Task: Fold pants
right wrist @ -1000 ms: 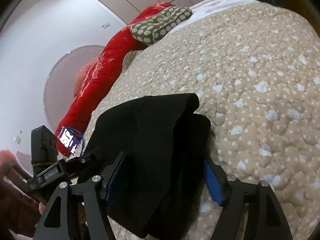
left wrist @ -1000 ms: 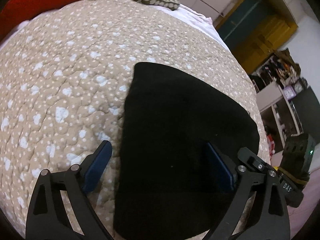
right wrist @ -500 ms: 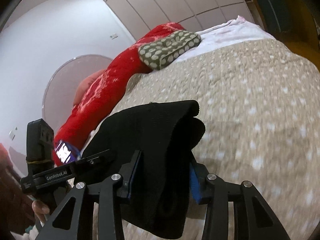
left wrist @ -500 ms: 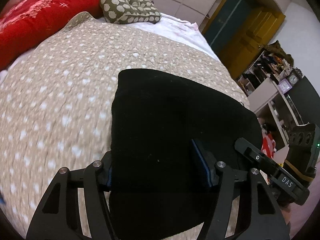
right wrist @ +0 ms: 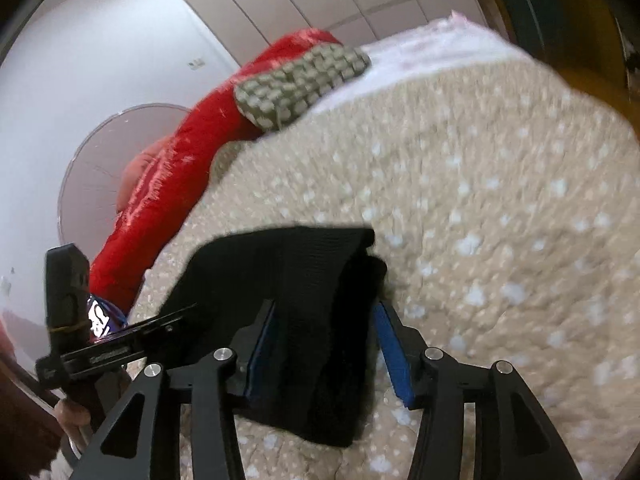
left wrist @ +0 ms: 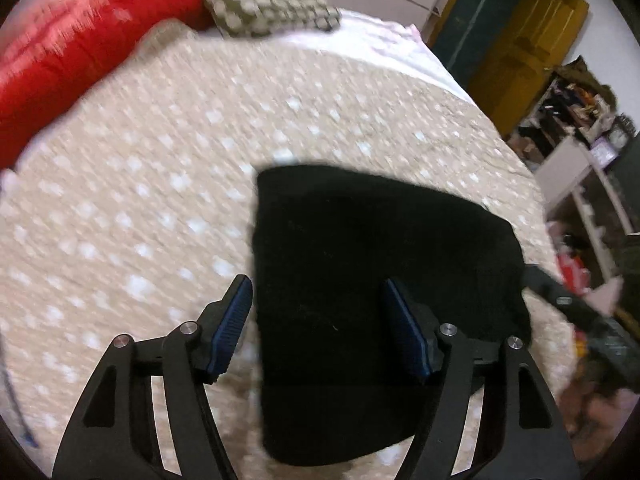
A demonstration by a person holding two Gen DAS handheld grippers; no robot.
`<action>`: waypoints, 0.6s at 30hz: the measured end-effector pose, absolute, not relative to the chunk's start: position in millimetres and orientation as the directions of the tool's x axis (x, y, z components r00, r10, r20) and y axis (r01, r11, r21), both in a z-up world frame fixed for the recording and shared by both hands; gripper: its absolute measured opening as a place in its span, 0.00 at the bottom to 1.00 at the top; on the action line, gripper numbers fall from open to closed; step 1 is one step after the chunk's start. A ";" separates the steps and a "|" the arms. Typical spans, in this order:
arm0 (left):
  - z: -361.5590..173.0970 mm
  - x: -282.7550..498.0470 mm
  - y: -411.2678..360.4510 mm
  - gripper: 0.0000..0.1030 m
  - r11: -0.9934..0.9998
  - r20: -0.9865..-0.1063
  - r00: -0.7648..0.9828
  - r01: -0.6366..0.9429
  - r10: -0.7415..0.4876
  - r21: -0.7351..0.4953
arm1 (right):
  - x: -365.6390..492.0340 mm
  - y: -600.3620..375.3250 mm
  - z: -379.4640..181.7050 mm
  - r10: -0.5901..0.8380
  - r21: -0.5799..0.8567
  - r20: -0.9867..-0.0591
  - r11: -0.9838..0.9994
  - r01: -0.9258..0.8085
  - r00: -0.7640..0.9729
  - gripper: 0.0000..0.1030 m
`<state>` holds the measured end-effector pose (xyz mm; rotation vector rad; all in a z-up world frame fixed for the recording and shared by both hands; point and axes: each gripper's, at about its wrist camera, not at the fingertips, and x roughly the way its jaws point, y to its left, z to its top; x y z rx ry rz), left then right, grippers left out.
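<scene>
The black pants (left wrist: pixel 372 280) lie folded in a thick rectangle on the beige spotted quilt (left wrist: pixel 132 208). My left gripper (left wrist: pixel 320 328) is open, its blue-padded fingers straddling the near edge of the pants, above the cloth. In the right wrist view the pants (right wrist: pixel 304 288) show as stacked black layers. My right gripper (right wrist: pixel 324 344) is open with its jaws on either side of the folded end, not pinching it. The left gripper (right wrist: pixel 104 344) shows at the left in the right wrist view.
A red blanket (left wrist: pixel 72 52) and a green spotted pillow (left wrist: pixel 268 4) lie at the head of the bed. A yellow door (left wrist: pixel 520 48) and cluttered shelves (left wrist: pixel 576 120) stand to the right. A round fan (right wrist: pixel 100 184) stands by the wall.
Both grippers narrowed around the folded pants half a second ago, then opened wider. Both have pulled back and tilted, with motion blur now. The pants stay on the quilt.
</scene>
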<state>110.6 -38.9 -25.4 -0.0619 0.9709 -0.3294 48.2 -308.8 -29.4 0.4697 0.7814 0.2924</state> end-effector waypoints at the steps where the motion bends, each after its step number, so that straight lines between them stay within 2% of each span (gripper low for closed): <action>1: -21.3 109.3 -39.7 0.66 0.955 -0.794 0.541 0.245 -0.277 -0.167 | 44.2 -309.2 -21.8 0.416 0.499 -0.590 0.862 -0.093 0.692 0.47; 4: -16.9 112.9 -46.1 0.66 0.959 -0.795 0.552 0.252 -0.251 -0.128 | 46.5 -297.7 -7.2 0.417 0.467 -0.581 0.874 -0.133 0.699 0.45; 9: -26.8 121.2 -62.3 0.67 0.961 -0.805 0.552 0.263 -0.218 -0.080 | 68.3 -272.9 -13.9 0.368 0.371 -0.648 0.917 -0.146 0.667 0.45; 14: -32.6 127.9 -73.2 0.74 0.963 -0.805 0.565 0.267 -0.182 -0.031 | 92.5 -270.7 -40.7 0.287 0.304 -0.729 0.949 -0.082 0.622 0.45; 18: -34.9 130.3 -75.1 0.77 0.965 -0.806 0.566 0.261 -0.176 -0.027 | 99.6 -271.0 -45.8 0.281 0.300 -0.733 0.951 -0.076 0.620 0.45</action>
